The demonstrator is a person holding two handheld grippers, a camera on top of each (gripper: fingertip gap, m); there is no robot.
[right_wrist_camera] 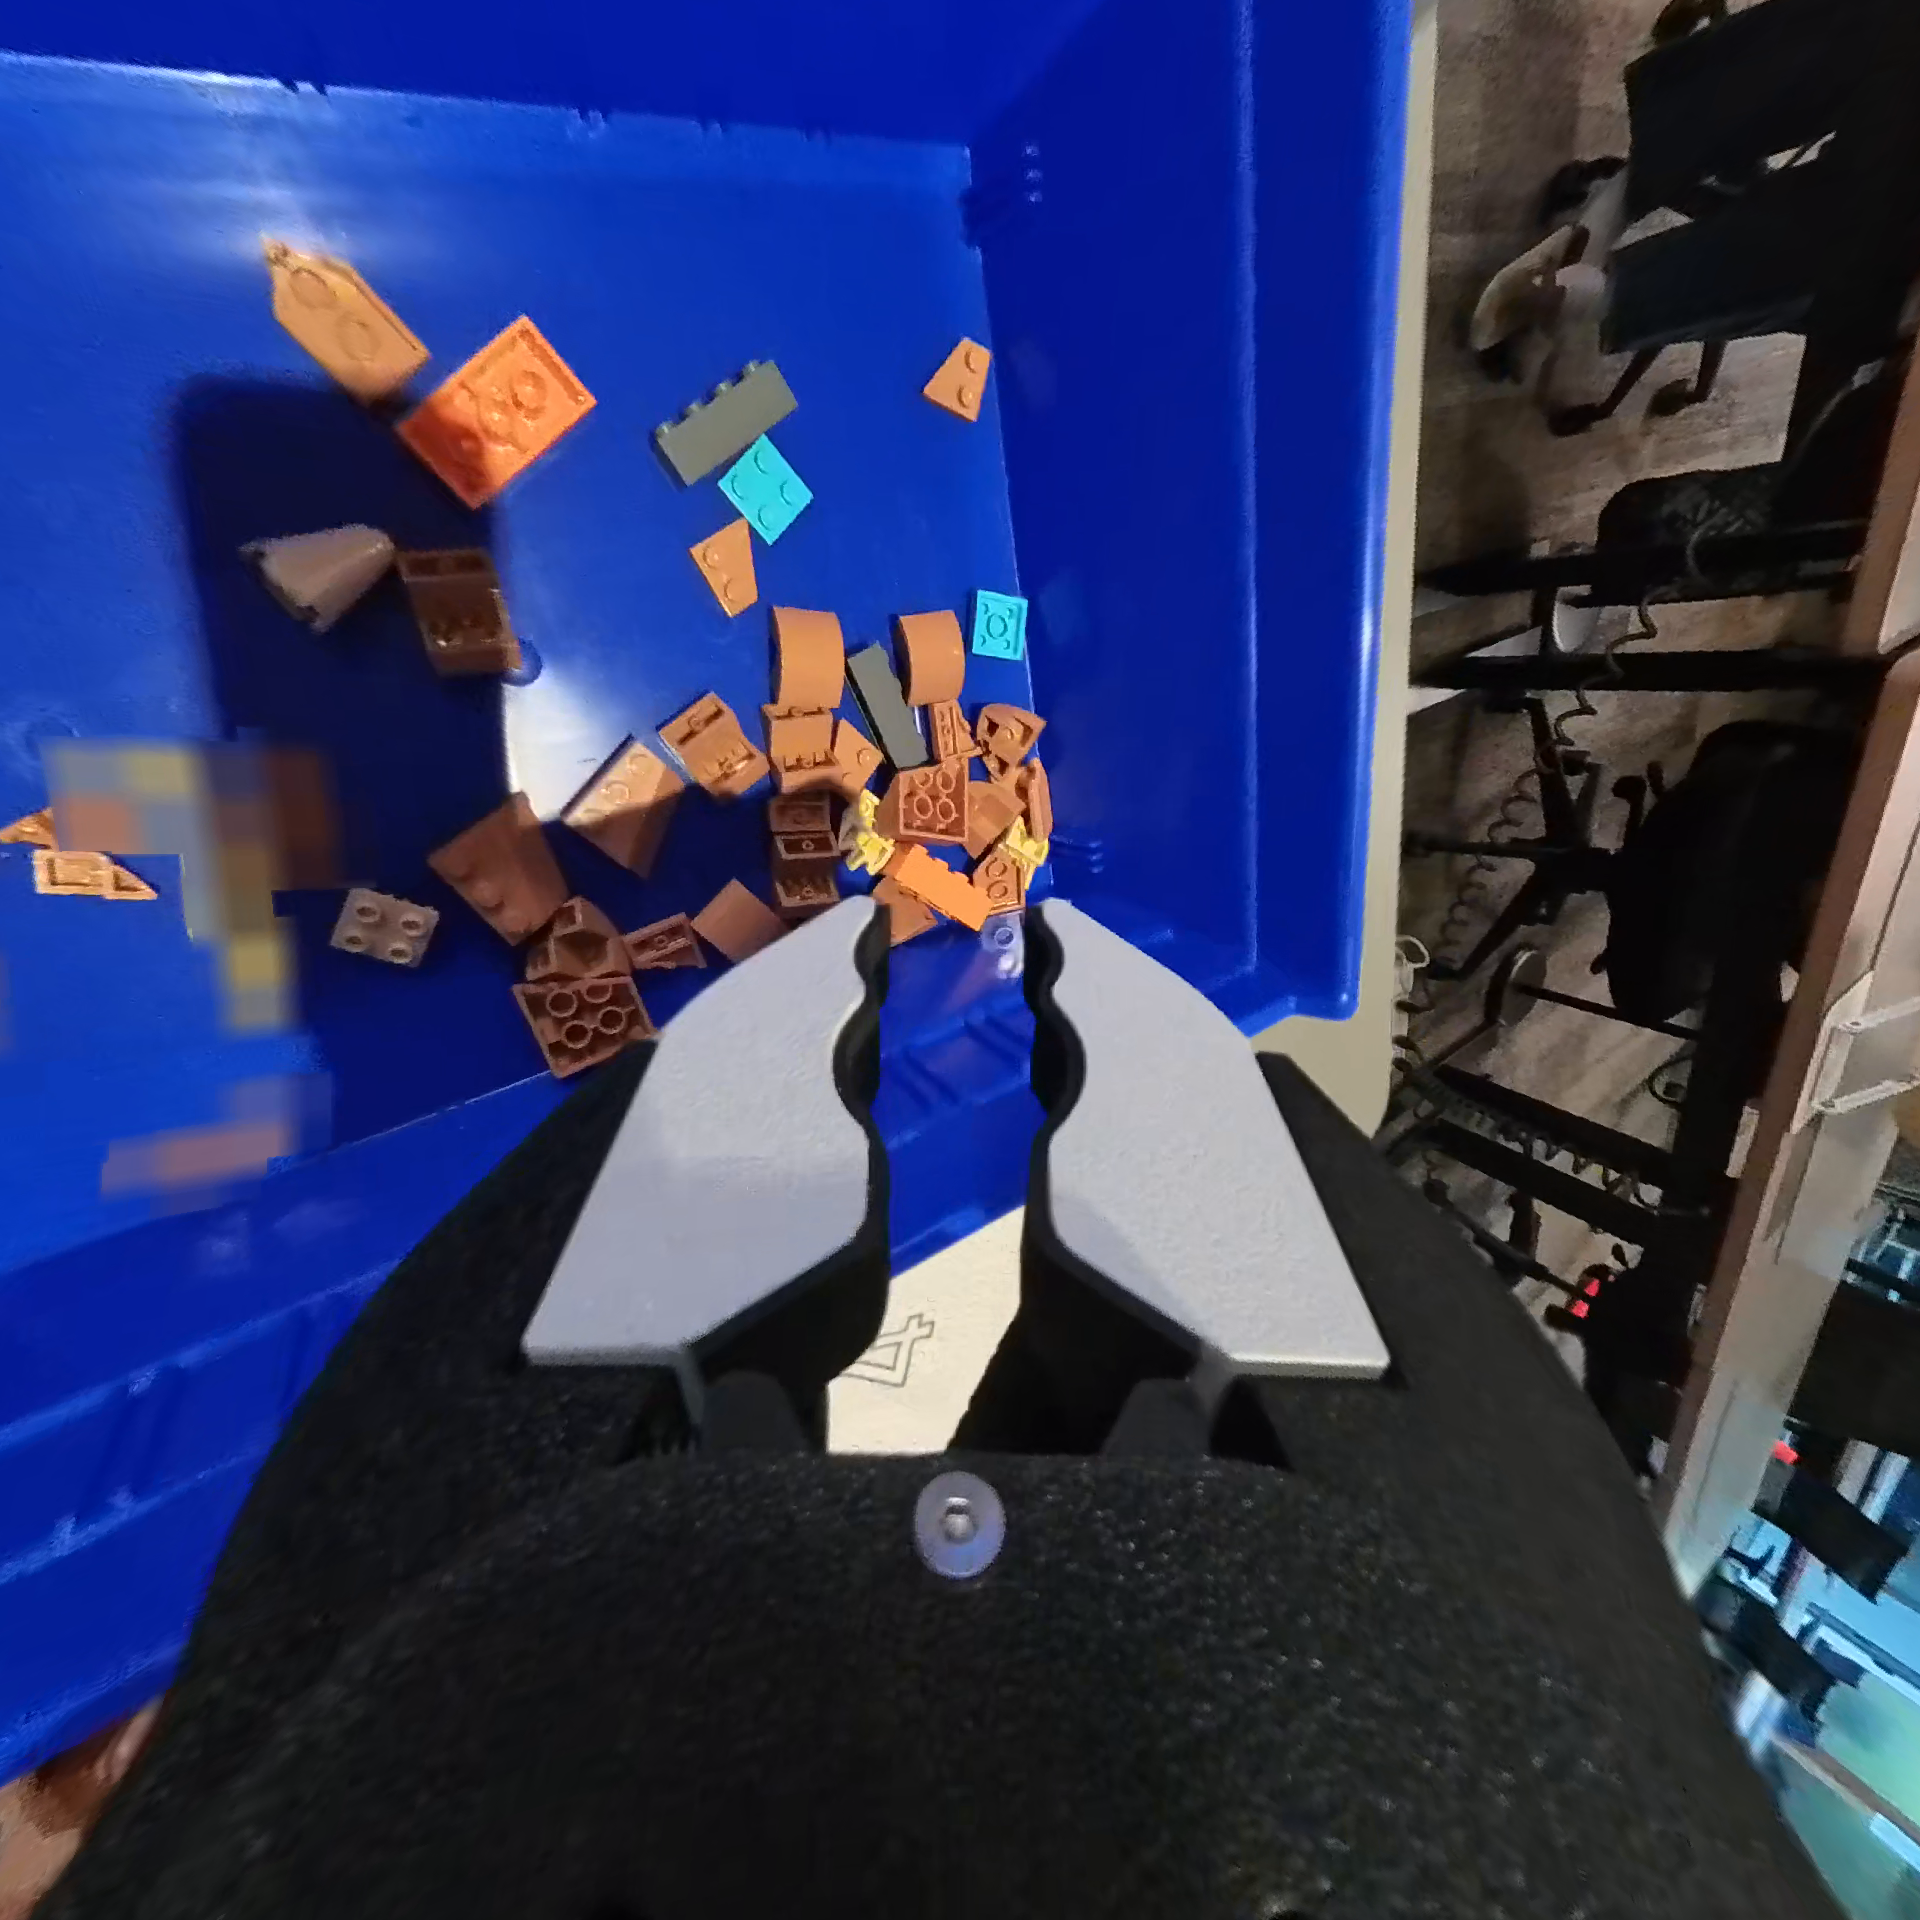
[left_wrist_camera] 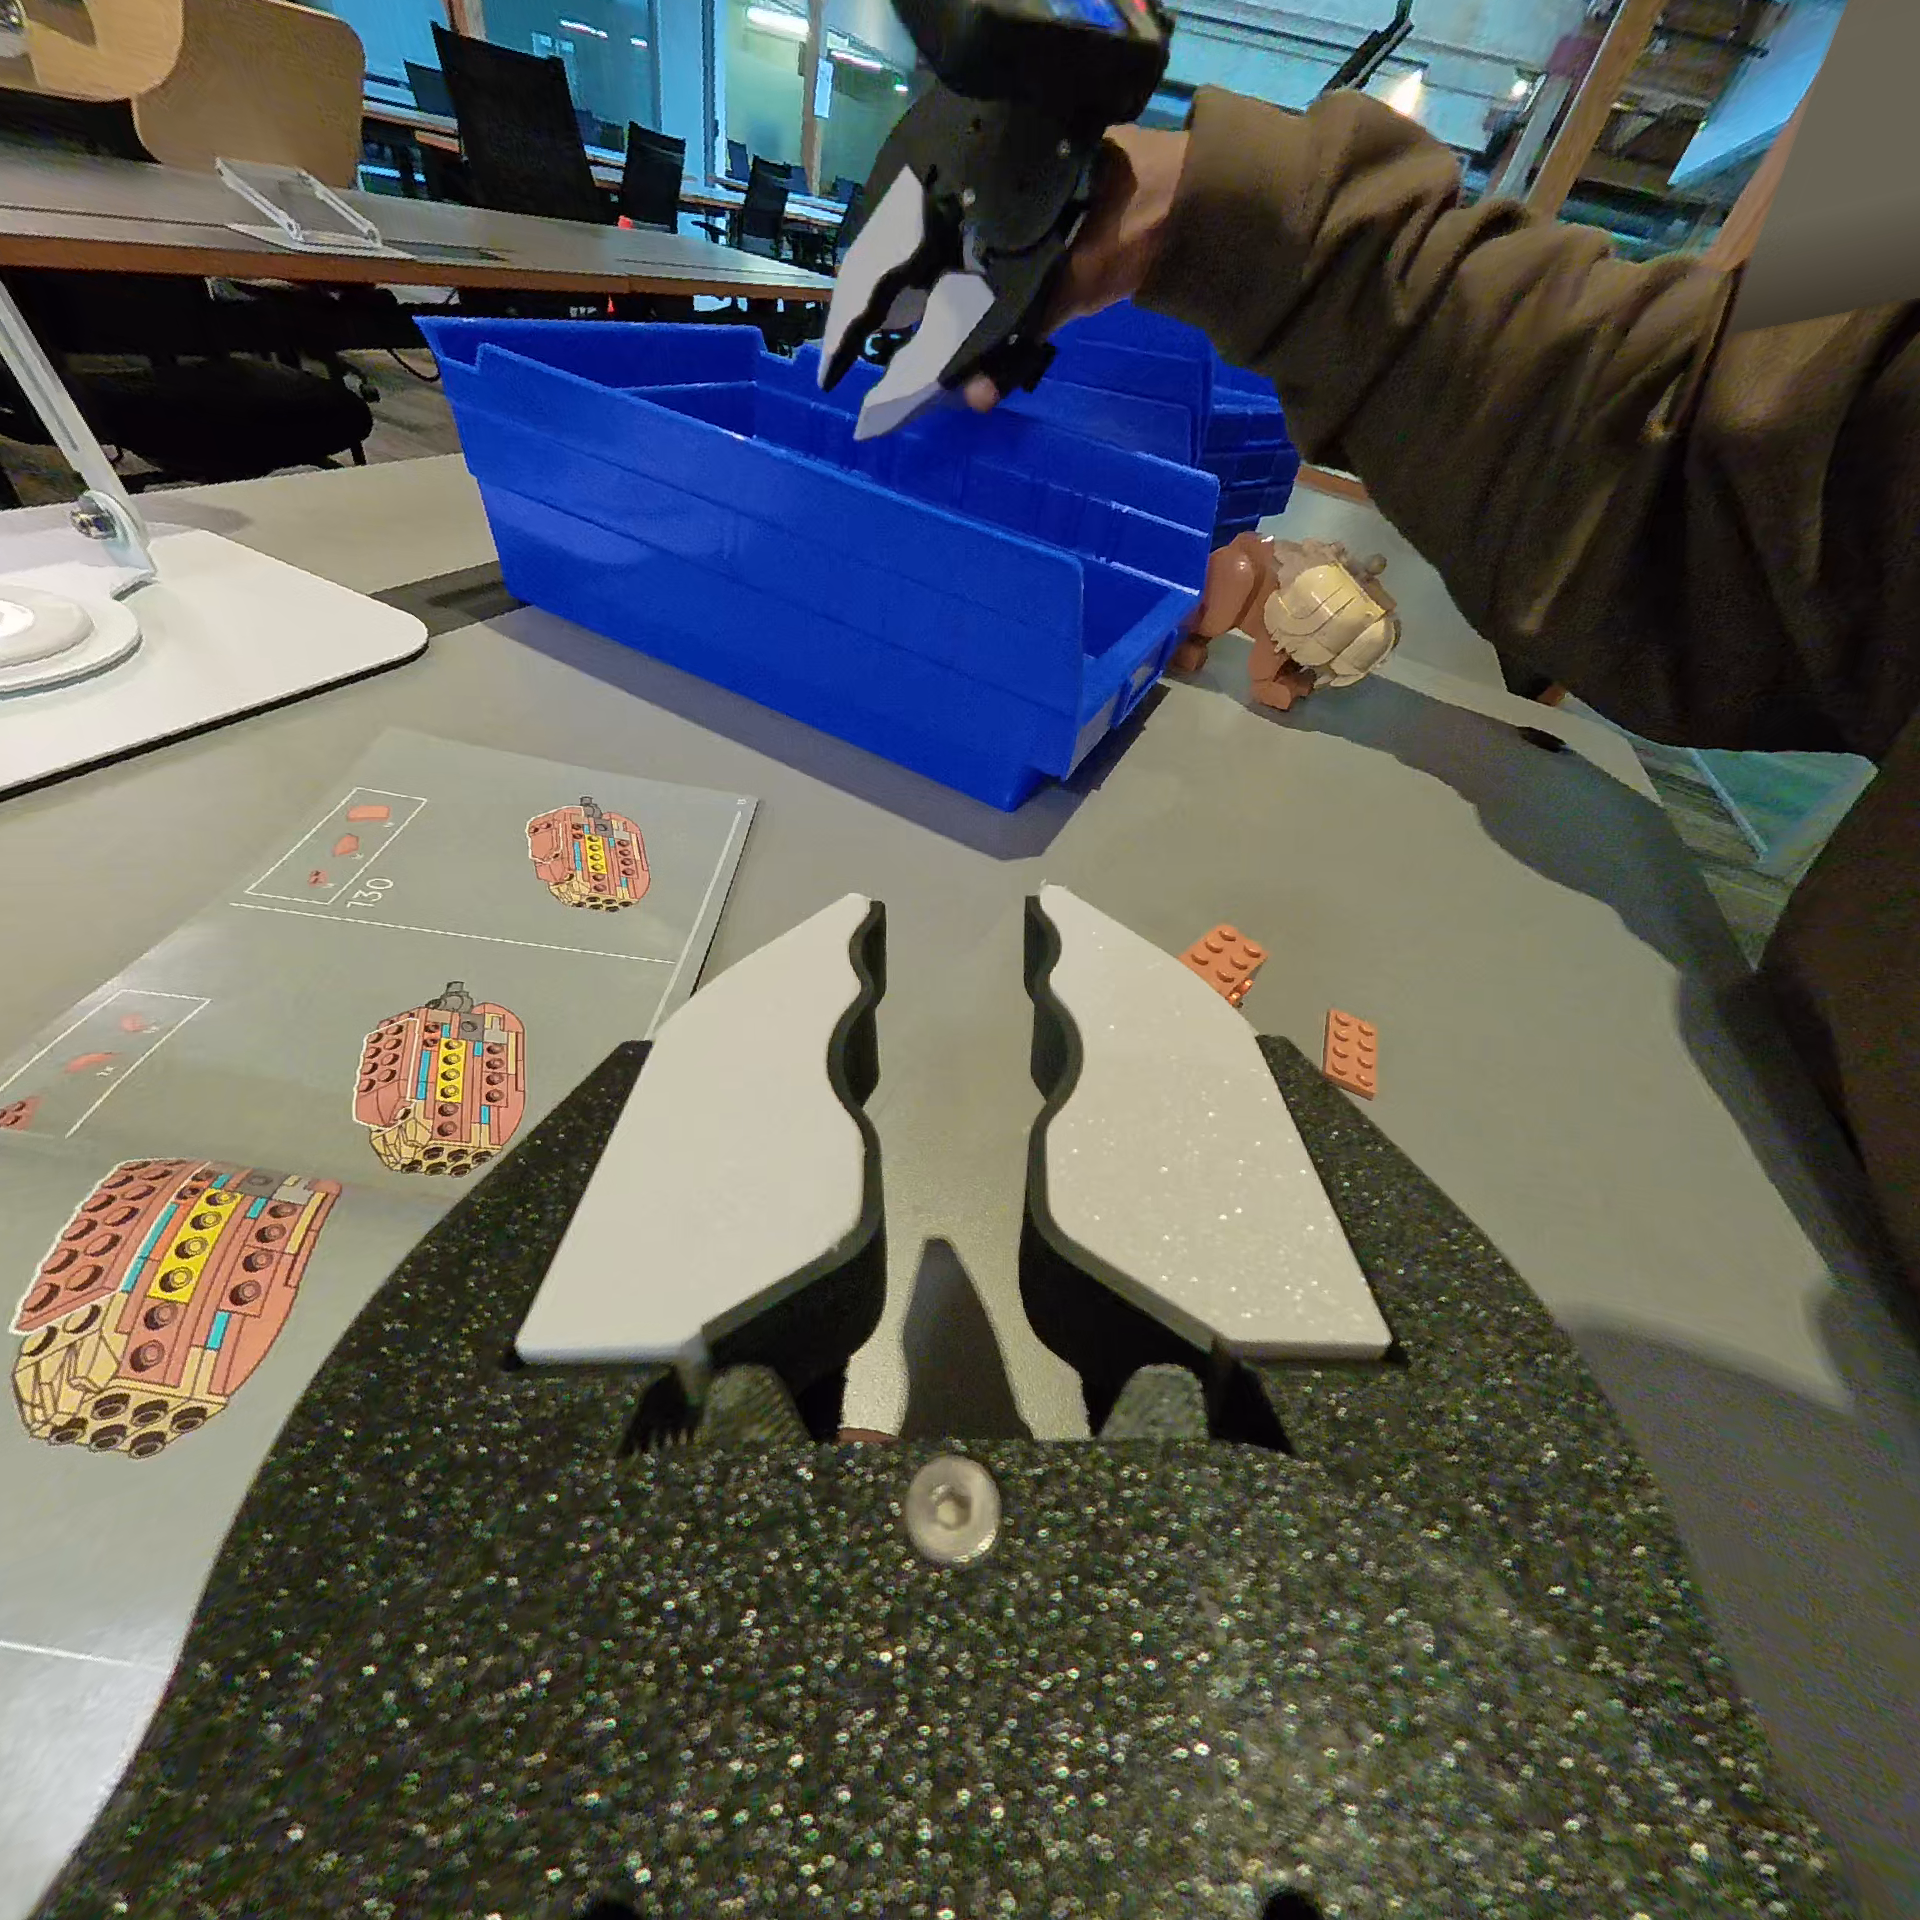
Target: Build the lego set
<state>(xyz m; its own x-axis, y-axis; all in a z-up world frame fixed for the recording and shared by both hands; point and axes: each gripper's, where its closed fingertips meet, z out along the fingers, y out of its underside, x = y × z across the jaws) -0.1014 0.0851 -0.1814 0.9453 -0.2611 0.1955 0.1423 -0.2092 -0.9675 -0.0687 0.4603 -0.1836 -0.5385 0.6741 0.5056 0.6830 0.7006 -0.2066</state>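
Part-picking step: right tool [right_wrist_camera: 954, 925] apart, empty, over loose lego pieces [right_wrist_camera: 914, 810] in blue bin [left_wrist_camera: 831, 582]. Left tool [left_wrist_camera: 954, 914] apart above worktop [left_wrist_camera: 1299, 831]. Next, probably: descend, pinch one piece.

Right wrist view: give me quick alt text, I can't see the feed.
The open right gripper points down into a blue bin, its tips just short of a heap of loose bricks, holding nothing. Most bricks are orange-brown, with two teal plates, grey bricks and small yellow bits. Chairs and floor show beyond the bin's right wall.
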